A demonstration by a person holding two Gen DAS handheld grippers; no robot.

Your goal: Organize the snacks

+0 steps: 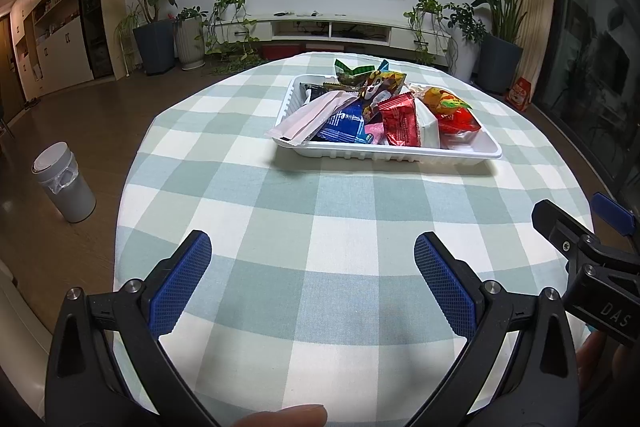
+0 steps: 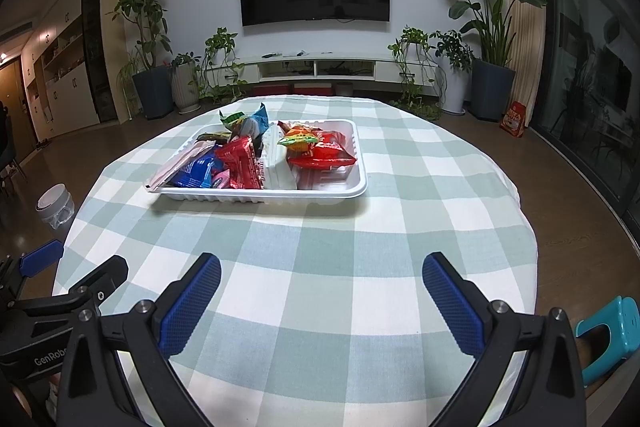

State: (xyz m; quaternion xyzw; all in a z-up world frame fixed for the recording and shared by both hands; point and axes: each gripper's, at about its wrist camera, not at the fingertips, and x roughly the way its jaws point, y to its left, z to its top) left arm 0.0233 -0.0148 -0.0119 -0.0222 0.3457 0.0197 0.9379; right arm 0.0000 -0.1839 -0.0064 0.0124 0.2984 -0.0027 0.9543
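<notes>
Green-and-white checked bench with a snack tray, both claws held low.

Assorted snack packets are piled in the white plastic tray at mid-bench; the left claw and right claw are spread wide and hold nothing, well short of it.

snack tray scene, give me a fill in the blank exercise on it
1. The snacks lie piled in a white ____ tray.
2. The table wears a cloth with a ____ pattern.
3. Both the left gripper and the right gripper are ____, holding nothing.
4. The pink packet hangs over the tray's ____ rim.

Missing words: plastic; checked; open; left
</notes>
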